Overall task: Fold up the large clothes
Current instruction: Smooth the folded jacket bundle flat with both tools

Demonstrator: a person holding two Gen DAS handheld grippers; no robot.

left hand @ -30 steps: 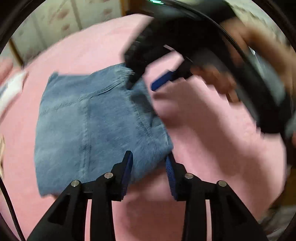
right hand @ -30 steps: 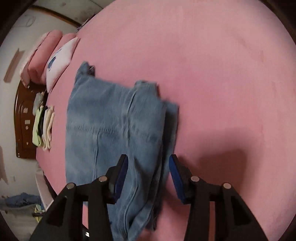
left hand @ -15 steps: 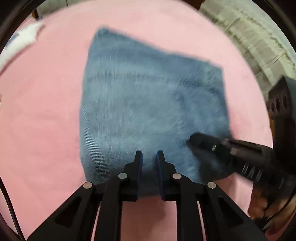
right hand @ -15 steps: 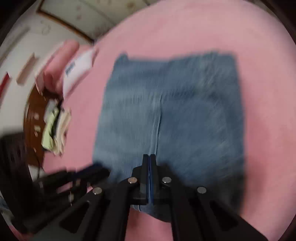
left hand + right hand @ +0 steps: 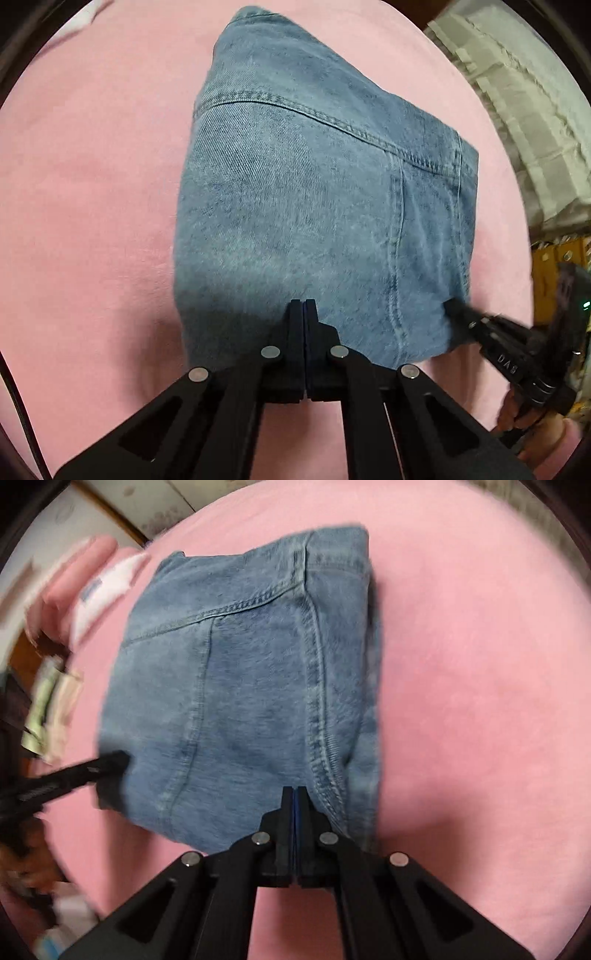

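The folded blue denim jeans [image 5: 317, 206] lie flat on the pink bed sheet [image 5: 92, 184], tucked into a neat square so they stay small. The left tool [image 5: 303, 306] is pressed together, its tips on the near edge. The right tool [image 5: 294, 792] is pressed together too, on the same edge beside it, maybe patting the denim flat

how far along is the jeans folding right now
Mostly done, it looks: the jeans lie as a compact folded rectangle on the pink bed cover. In hand: the left tool and right tool are both shut, tips at the near edge of the denim; whether they pinch fabric is unclear. Left: perhaps pressing it flat or moving the bundle aside.
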